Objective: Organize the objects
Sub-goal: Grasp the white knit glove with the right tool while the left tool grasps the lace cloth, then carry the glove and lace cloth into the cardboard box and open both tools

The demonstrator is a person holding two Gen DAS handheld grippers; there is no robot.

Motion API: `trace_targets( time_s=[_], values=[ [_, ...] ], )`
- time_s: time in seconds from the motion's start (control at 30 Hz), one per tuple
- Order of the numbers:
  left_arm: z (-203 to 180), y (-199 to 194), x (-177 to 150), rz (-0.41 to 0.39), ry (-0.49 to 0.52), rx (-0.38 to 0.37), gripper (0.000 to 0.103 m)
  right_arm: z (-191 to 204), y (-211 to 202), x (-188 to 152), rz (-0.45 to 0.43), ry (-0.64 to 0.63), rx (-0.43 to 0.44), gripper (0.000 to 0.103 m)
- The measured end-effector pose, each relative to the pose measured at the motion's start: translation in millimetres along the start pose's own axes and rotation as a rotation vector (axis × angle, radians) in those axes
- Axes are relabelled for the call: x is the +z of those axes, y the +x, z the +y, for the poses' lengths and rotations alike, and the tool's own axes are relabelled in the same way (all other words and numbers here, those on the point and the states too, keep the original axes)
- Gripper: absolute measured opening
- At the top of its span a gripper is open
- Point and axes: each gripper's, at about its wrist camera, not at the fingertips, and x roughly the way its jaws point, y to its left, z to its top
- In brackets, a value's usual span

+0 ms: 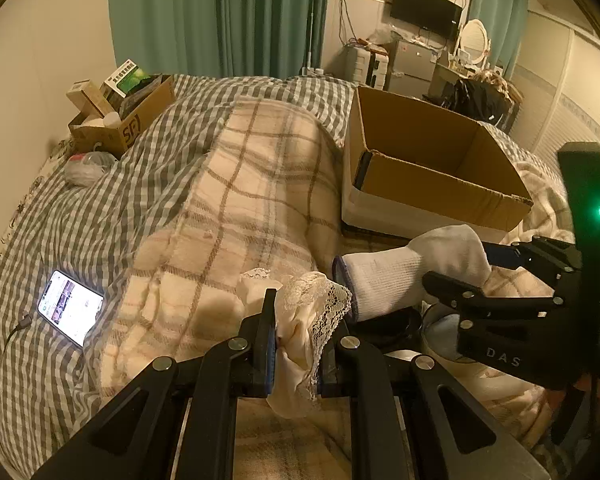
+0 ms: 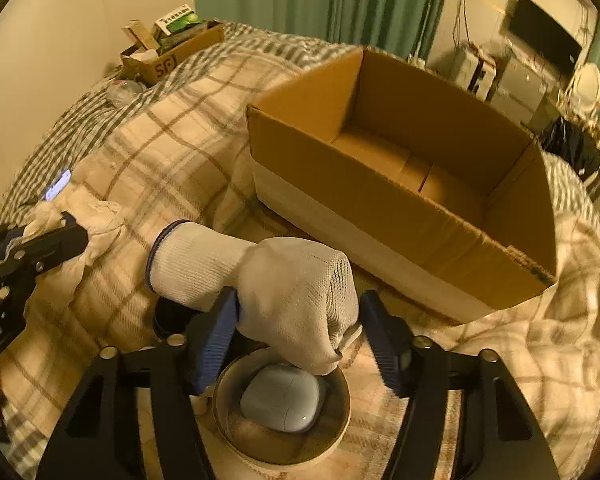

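My left tongs (image 1: pixel 296 344) pinch a cream lace cloth (image 1: pixel 308 320); my right tongs (image 2: pixel 300 340) clamp a white knit glove (image 2: pixel 284 292) above a round tin (image 2: pixel 336 436) holding what looks like an earbud case (image 2: pixel 284 398). The open cardboard box (image 2: pixel 380 216) sits just beyond; a lit phone (image 1: pixel 70 306) lies well left.

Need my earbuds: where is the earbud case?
In the right wrist view, the earbud case lies inside the round tin, low centre, just under the white glove.

Bed (image 1: pixel 80 216) under checked and plaid covers, bearing open cardboard box (image 1: pixel 432 168), lit phone (image 1: pixel 70 307), smaller box (image 1: pixel 120 120)
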Motion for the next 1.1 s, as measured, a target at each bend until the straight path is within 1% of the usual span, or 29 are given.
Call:
trace_targets(
  time_s=[0.1,0.2,0.23,0.33,0.4,0.47,0.57,0.67,0.73,0.8,0.9,1.0,1.03,1.1],
  values=[
    [0,-2,1,-0.007,0.001,0.003,0.014,5,-10,-2,-0.027,-0.024,-0.021,0.046],
    [-1,-7,2,-0.021,0.003,0.005,0.014,0,-33,-3,-0.072,0.014,-0.005,0.043],
    [-1,-10,3,-0.026,0.004,0.003,0.014,-2,-45,-1,-0.104,0.035,0.006,0.043],
    [-3,-17,9,-0.037,0.0,-0.027,0.014,-9,-75,5,-0.168,0.062,0.015,0.042],
    [-6,-22,20,-0.05,0.0,-0.049,0.014,-16,-97,16,-0.224,0.074,0.004,0.042],
    [-13,-31,38,-0.083,0.013,-0.062,0.014,-24,-118,30,-0.288,0.082,-0.024,0.042],
    [-22,-42,70,-0.142,0.041,-0.088,0.014,-40,-142,51,-0.359,0.097,-0.075,0.042],
    [-36,-47,106,-0.199,0.102,-0.063,0.014,-54,-153,70,-0.399,0.116,-0.116,0.042],
    [-44,-43,130,-0.232,0.13,-0.063,0.014,-66,-156,80,-0.422,0.127,-0.161,0.042],
    [-50,-34,145,-0.23,0.13,-0.08,0.013,-74,-153,86,-0.431,0.138,-0.184,0.042],
    [-58,-10,161,-0.219,0.12,-0.134,0.014,-90,-136,93,-0.419,0.156,-0.213,0.042],
    [-68,15,163,-0.195,0.132,-0.141,0.014,-104,-108,94,-0.386,0.177,-0.233,0.042],
    [-73,29,161,-0.178,0.142,-0.142,0.014,-109,-101,91,-0.376,0.187,-0.228,0.042],
    [-80,48,156,-0.151,0.157,-0.149,0.013,-119,-73,88,-0.337,0.221,-0.201,0.042]
  ],
)
